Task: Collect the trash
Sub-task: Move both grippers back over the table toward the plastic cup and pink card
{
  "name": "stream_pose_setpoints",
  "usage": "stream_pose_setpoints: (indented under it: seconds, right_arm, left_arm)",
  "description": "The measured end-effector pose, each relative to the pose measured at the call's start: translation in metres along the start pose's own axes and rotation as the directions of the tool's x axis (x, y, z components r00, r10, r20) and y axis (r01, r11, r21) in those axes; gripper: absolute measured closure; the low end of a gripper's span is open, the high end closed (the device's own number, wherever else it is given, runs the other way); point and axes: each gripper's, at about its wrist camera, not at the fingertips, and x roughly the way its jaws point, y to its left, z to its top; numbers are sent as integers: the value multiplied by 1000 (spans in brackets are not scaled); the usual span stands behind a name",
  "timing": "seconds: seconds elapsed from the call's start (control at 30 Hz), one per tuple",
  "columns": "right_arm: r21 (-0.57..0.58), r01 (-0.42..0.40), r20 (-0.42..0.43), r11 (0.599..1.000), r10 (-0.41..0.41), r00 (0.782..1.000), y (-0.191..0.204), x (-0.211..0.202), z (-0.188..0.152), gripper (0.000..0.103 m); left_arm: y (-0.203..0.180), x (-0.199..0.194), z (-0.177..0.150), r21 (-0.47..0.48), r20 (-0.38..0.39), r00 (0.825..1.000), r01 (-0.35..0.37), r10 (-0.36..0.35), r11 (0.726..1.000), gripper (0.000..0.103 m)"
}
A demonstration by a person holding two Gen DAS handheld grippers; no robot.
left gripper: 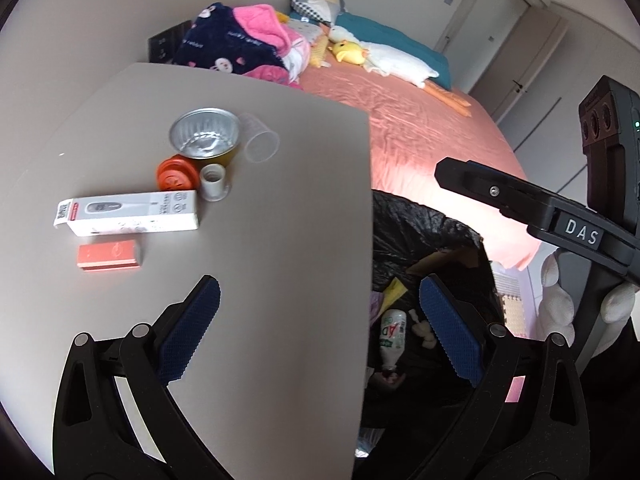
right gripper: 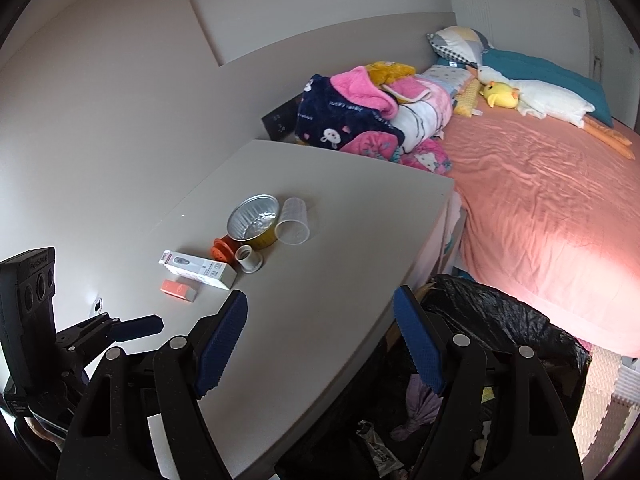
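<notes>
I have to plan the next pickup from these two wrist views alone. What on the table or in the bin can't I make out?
- Trash bag contents, left wrist view: largely behind the table edge and the left gripper finger.
- Bag bottom, right wrist view: dark, blocked by the right gripper.
- White box print: too small.
- Orange cap, right wrist view: half hidden behind the box.

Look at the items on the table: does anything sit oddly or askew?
Yes. The clear plastic cup lies tipped on its side beside the foil bowl, which stands upright. Nothing looks spilled.
</notes>
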Motion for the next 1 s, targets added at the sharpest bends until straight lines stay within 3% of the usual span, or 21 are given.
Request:
stream_pose_setpoints:
  seconds: [0.63, 1.0]
  right_arm:
    - [-64, -30, -85, 998, 24, 996, 31, 59, 15, 27]
    - [-76, -26, -123, 997, 16, 992, 37, 93, 26, 27]
  left_arm:
    - [75, -5, -2, -190, 29, 995, -86, 93, 978, 6]
    - [112, 7, -3, -246, 17, 980, -190, 200, 951, 6]
